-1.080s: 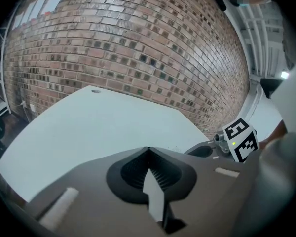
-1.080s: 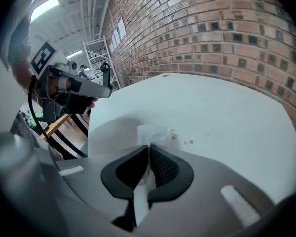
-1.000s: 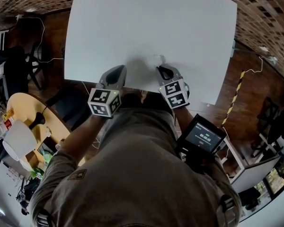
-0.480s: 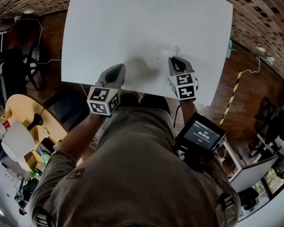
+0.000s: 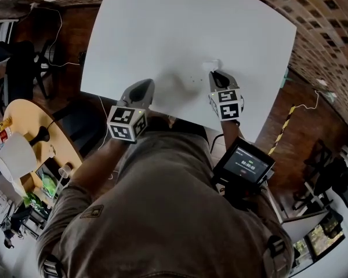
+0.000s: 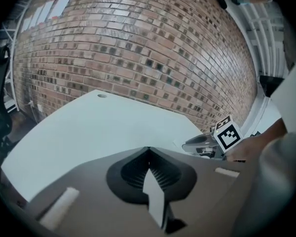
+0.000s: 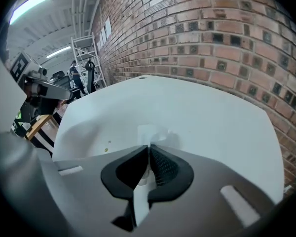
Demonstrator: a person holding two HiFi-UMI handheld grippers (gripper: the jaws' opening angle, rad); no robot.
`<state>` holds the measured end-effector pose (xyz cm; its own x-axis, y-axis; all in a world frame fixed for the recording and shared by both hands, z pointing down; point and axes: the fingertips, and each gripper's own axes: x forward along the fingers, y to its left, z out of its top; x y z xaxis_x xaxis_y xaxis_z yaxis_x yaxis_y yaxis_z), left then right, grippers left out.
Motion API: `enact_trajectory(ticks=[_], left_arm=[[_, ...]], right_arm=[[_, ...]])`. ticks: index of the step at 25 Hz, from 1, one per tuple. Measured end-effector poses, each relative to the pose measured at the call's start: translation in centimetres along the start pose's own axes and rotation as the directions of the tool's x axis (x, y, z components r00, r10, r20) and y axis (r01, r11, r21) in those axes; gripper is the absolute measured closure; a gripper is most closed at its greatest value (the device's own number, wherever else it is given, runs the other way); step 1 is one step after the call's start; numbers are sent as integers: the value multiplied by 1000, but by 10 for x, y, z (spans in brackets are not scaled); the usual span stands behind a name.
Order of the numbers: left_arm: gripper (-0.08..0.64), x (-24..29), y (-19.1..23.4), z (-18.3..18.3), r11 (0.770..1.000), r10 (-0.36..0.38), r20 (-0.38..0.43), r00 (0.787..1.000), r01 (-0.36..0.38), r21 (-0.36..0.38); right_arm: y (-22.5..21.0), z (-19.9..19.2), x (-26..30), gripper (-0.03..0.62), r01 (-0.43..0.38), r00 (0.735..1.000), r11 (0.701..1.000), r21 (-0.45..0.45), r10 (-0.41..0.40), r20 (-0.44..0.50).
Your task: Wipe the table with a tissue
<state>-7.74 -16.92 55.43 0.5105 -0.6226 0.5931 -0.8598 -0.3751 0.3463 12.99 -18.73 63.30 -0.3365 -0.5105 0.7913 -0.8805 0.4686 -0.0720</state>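
Observation:
The white table (image 5: 180, 22) fills the upper head view. A small white tissue (image 5: 210, 66) lies on it near the front edge, right of centre. My right gripper (image 5: 216, 74) is shut on the tissue, which sticks out past its jaws in the right gripper view as a crumpled white tissue (image 7: 151, 132) pressed on the table (image 7: 207, 112). A few small specks (image 5: 189, 77) dot the surface just left of the tissue. My left gripper (image 5: 141, 90) rests at the table's front edge, left of the right one. Its jaws are shut with nothing between them (image 6: 148, 150).
A round wooden side table (image 5: 32, 135) with small items stands low on the left. A screen device (image 5: 244, 165) hangs at the person's right side. Brick wall lies beyond the table's far edge (image 6: 153, 58). A small hole (image 6: 101, 96) sits near the table's far corner.
My right gripper has slid the tissue to the right and a little farther from the front edge. The left gripper has stayed in place.

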Motion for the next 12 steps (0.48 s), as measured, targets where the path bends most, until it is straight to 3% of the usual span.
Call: enact_trajectory(ticks=[12], left_arm=[[558,-7,0,-7,1000,-18,4,1000,18,-10]], right_arm=[[53,-7,-5,565,-75,997,997,-35,75,-14]])
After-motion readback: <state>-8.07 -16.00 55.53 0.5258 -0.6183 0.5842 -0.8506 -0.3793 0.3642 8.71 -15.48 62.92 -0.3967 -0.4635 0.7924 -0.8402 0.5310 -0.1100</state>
